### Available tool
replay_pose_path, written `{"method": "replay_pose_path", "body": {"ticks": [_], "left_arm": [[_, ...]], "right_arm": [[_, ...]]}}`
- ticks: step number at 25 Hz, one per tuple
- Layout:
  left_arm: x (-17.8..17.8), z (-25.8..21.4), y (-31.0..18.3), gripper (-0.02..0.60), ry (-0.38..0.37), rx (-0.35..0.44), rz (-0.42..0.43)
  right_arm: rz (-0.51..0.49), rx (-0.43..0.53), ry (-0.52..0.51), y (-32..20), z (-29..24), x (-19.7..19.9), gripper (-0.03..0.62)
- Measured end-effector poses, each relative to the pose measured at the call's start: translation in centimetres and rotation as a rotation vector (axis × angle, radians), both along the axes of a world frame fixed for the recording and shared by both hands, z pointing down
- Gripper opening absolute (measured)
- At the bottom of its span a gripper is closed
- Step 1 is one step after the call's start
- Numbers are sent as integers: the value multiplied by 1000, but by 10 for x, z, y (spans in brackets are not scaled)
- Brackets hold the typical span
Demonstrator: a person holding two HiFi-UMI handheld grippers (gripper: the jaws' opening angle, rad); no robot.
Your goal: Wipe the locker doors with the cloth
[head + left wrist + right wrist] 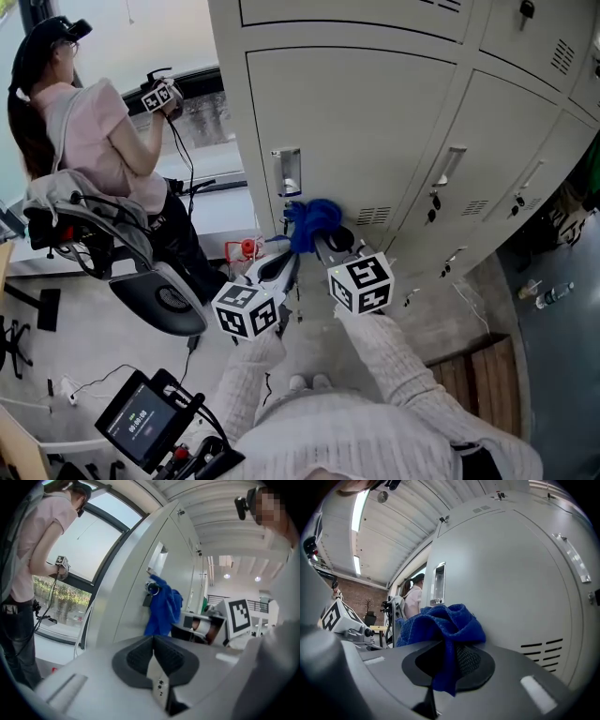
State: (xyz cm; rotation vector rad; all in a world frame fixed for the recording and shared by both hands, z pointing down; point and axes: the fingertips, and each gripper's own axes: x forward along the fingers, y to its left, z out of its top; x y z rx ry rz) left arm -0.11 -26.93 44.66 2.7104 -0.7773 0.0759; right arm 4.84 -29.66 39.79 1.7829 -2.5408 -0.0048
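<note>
My right gripper (pixel 323 239) is clamped on the blue cloth (pixel 312 218). In the right gripper view the cloth (pixel 440 625) bunches up over the jaws, and a tail of it hangs down between them. From the head view, the cloth sits at about 11 o'clock from the right gripper's marker cube (pixel 361 281). It is pressed up to the grey locker door (pixel 356 122), just below the recessed handle (pixel 287 172), which stands at 12 o'clock from it. From the side, the left gripper view shows the cloth (pixel 164 606) draping down the door (pixel 136 592) under the lock, though I cannot tell how firmly it bears on the metal. My left gripper (pixel 284 265) is at 7 o'clock from the cloth, near it but not touching. Its jaws are pressed together with nothing between them, as the left gripper view (pixel 153 644) shows plainly. More locker doors (pixel 469 141) run off toward 2 o'clock, each with its own handle and vent slots. At 10 o'clock in the head view a second person in a pink top (pixel 94 131) stands by the window holding up another gripper (pixel 159 94), with a chair (pixel 141 272) beside them. A small screen unit (pixel 141 417) sits at 7 o'clock, and a bottle (pixel 553 293) lies on the floor at 4 o'clock.
</note>
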Motion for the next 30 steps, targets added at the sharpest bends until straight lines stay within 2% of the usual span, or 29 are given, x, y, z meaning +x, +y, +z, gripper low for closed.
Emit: {"method": "replay_pose_path", "body": {"ticks": [9,13,17,22,26,30], "left_arm": [[17,14,5,4,-10,-41,39],[16,13,2,4,-12,-48,46],[21,-1,6,3,-18,-20,65],[37,-45,15,4,44,37,131],[52,-110,25,4,74,171,173],[56,-175,19,4,122,317,167]], "right_arm": [[35,-74,28,-1,47,9,49],[-5,-112,39,-2,48,8,49],[-49,-137,35,3,38,13,52],[-39,-47,54,21,-17,32,52],[-6,104,78,33,-95,52,52],[36,299,72,40,-180,69,52]]}}
